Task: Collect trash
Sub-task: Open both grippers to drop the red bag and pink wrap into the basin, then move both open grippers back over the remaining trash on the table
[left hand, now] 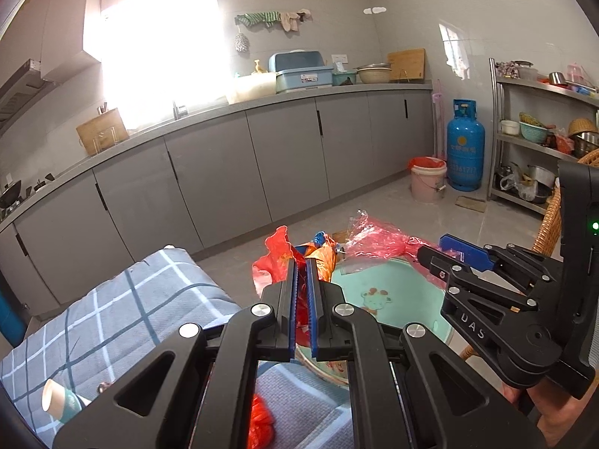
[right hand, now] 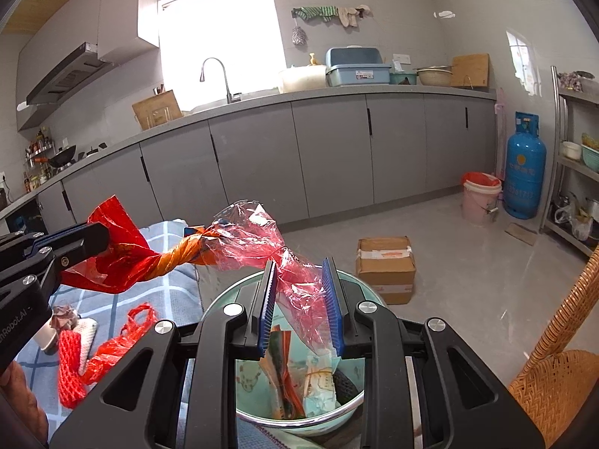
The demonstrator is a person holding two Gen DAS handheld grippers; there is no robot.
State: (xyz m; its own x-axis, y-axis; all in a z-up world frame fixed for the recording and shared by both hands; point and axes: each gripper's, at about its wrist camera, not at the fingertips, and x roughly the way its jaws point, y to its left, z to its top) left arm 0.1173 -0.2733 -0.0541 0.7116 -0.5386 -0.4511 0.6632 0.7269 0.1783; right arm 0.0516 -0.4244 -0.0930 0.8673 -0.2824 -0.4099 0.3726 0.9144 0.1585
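Observation:
A twisted red and orange plastic bag (right hand: 157,260) hangs in the air between both grippers, above a mint-green bin (right hand: 299,417) holding wrappers. My left gripper (left hand: 301,262) is shut on the bag's red end (left hand: 277,258); it shows at the left of the right wrist view (right hand: 86,241). My right gripper (right hand: 301,265) has its jaws parted around the bag's clear pink end (right hand: 303,292), without pinching it. It appears in the left wrist view (left hand: 449,249) at the right, over the bin (left hand: 397,292).
A checked blue cloth (left hand: 112,318) covers the surface at left, with a paper cup (left hand: 60,404), red net bag (right hand: 71,366) and red plastic scraps (right hand: 123,336) on it. A cardboard box (right hand: 385,267), pink bucket (right hand: 481,200), gas cylinder (right hand: 524,168) and wicker chair (right hand: 561,366) stand around.

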